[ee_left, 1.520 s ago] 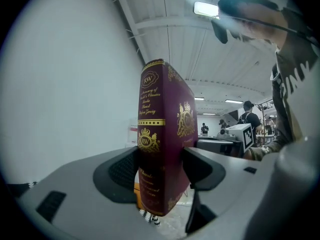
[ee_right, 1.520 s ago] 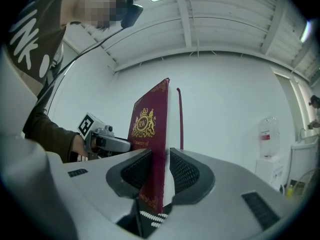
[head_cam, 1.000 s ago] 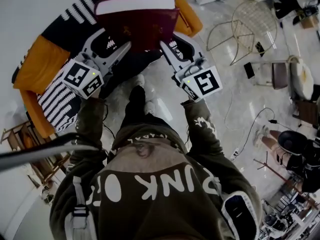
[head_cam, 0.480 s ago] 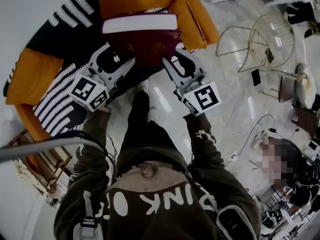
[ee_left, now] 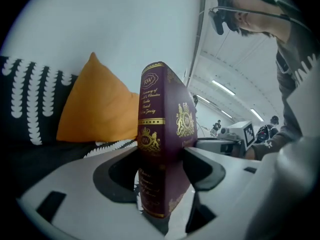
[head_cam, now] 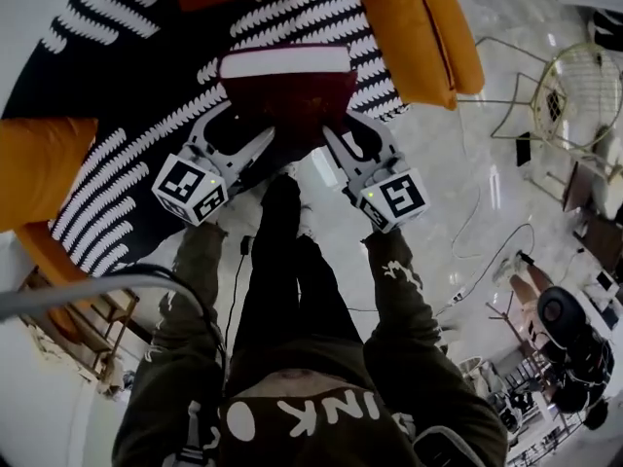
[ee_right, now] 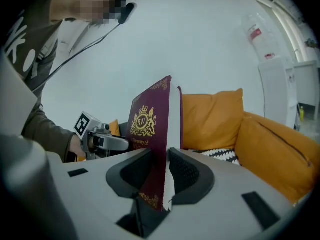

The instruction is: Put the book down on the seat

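Both tongs are clenched on the book: the left gripper has the spine side, and the right gripper has the side w/ the page edges. In the gripper views the pads press on the covers w/ no gap. The book hangs at top centre of the head view, over the black-and-white seat. Can't tell if its underside touches the fabric yet.

To do it well, I'd bring both ends down level so the book lands flat, not corner first. Aim for the bare patterned patch, away from the orange cushion at upper right and the other one at the left edge — a soft slope would prob. tip it. Let go only once the wt is on the seat, both sides at about the same time. Then back straight out toward the lower frame w/o dragging the cover.

Containers: no box, bin or tray near the seat — the seat itself carries only the cushions.
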The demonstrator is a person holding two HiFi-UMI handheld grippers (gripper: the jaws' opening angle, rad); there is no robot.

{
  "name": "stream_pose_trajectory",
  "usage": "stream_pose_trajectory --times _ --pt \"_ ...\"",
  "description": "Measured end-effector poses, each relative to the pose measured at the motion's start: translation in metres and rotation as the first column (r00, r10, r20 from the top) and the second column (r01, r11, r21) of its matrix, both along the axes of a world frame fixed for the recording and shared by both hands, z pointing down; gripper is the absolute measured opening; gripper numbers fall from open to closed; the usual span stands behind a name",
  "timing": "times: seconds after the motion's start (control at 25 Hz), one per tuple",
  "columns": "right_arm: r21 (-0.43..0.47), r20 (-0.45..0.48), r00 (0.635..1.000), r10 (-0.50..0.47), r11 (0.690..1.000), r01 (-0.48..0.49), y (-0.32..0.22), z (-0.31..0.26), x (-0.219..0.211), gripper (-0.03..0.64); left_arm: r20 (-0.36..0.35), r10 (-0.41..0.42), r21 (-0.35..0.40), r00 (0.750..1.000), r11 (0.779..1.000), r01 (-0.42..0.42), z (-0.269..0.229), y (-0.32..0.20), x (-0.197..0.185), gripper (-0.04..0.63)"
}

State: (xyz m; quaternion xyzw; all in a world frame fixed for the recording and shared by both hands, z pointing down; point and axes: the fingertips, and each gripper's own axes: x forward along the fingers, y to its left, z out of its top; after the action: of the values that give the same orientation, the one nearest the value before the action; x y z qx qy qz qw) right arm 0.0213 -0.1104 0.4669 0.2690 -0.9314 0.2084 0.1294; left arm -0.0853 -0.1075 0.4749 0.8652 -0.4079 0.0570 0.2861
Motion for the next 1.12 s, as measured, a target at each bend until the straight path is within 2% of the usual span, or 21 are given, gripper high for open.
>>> stream_pose_trajectory --times 0.2,0.44,0.72,0.96,1.12 --pt "-0.081 -0.019 0.999 -0.03 0.996 0.028 -0.019 0.088 -0.021 0.12 0.001 -0.005 -0.067 1.0 0.998 0.005 0.086 -0.016 -0.022 0.264" --pt "-0.163 -0.024 0.999 -0.023 0.986 0.019 -0.036 0.145 -0.04 0.12 -0.001 -0.034 -0.137 0.999 0.99 0.034 0.144 -0.029 -0.04 0.264" --pt "-0.219 -0.017 1.0 -0.003 0.976 -0.001 -0.044 0.182 -0.043 0.12 -0.027 -0.06 -0.159 0.998 0.986 0.055 0.174 -0.038 -0.045 0.264" --pt "-0.288 0.013 0.999 0.037 0.957 -0.031 -0.07 0.201 -0.042 0.118 -0.14 -0.127 -0.223 0.982 0.97 0.094 0.193 -0.064 -0.047 0.27" --pt "-0.344 0.08 0.995 0.054 0.939 -0.024 -0.081 0.208 -0.058 0.117 -0.182 -0.15 -0.25 0.972 0.963 0.102 0.196 -0.075 -0.068 0.27"
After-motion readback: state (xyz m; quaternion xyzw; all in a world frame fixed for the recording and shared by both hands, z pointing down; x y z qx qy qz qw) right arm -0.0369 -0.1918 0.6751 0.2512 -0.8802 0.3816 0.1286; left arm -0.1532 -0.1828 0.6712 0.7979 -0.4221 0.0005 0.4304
